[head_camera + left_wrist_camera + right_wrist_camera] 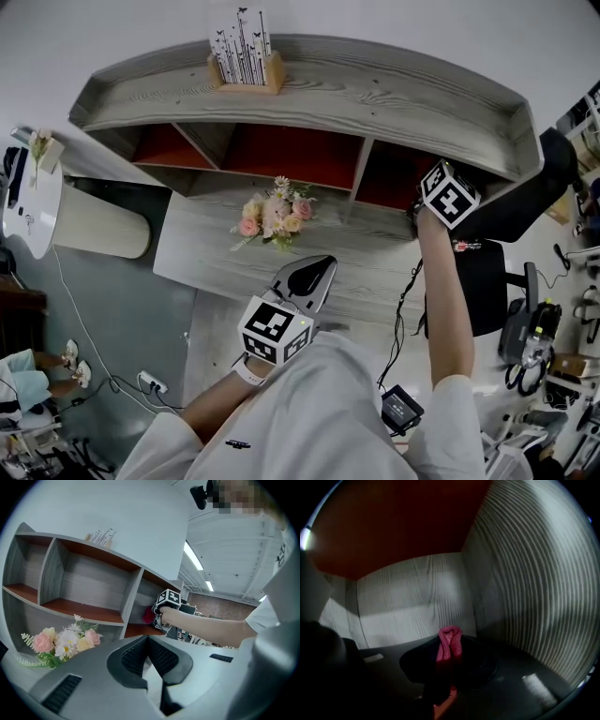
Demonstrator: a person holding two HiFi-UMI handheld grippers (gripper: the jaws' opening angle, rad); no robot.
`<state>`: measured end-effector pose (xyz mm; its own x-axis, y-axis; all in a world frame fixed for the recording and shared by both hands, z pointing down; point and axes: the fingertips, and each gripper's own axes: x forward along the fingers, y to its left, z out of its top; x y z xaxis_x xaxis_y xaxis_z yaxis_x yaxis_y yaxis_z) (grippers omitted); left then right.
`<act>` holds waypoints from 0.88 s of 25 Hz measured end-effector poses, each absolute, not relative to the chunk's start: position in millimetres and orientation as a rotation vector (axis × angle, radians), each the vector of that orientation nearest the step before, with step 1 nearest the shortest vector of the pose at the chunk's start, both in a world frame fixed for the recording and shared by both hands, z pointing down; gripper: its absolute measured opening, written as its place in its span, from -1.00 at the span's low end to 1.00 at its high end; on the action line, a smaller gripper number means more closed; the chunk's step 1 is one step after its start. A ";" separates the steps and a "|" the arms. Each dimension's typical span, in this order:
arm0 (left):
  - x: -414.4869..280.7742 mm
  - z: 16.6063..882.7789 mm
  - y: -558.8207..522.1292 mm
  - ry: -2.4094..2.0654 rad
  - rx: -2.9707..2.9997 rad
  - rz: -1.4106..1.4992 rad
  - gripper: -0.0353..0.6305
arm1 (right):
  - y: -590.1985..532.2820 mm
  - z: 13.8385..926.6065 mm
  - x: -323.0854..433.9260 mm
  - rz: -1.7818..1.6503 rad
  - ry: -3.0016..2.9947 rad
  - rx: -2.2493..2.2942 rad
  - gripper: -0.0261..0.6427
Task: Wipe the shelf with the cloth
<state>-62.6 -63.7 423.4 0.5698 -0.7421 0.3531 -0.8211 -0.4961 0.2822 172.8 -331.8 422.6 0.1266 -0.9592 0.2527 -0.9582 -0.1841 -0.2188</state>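
Observation:
A grey wooden shelf unit [375, 94] has several compartments with red-orange panels inside. My right gripper [449, 644] is inside the rightmost compartment [389, 178], shut on a pink cloth [450, 637] that bunches out between its jaws. It faces the grey back wall [408, 602]; the side wall is close on the right. From the left gripper view the cloth [148, 616] shows just ahead of the right gripper's marker cube [168, 598]. My left gripper [147, 637] hangs back in front of the lower ledge [206, 253], shut and holding nothing.
A bouquet of pink and white flowers [277, 214] lies on the lower ledge. A wooden holder with printed cards [244, 58] stands on the shelf top. A black chair [487, 281] is at the right, a white round table [33, 192] at the left, cables and a power strip [150, 382] on the floor.

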 end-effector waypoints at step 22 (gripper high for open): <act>-56.5 422.6 -64.9 -1.250 2.394 0.291 -0.88 | -294.9 344.4 205.4 -0.663 1.384 -1.569 -0.64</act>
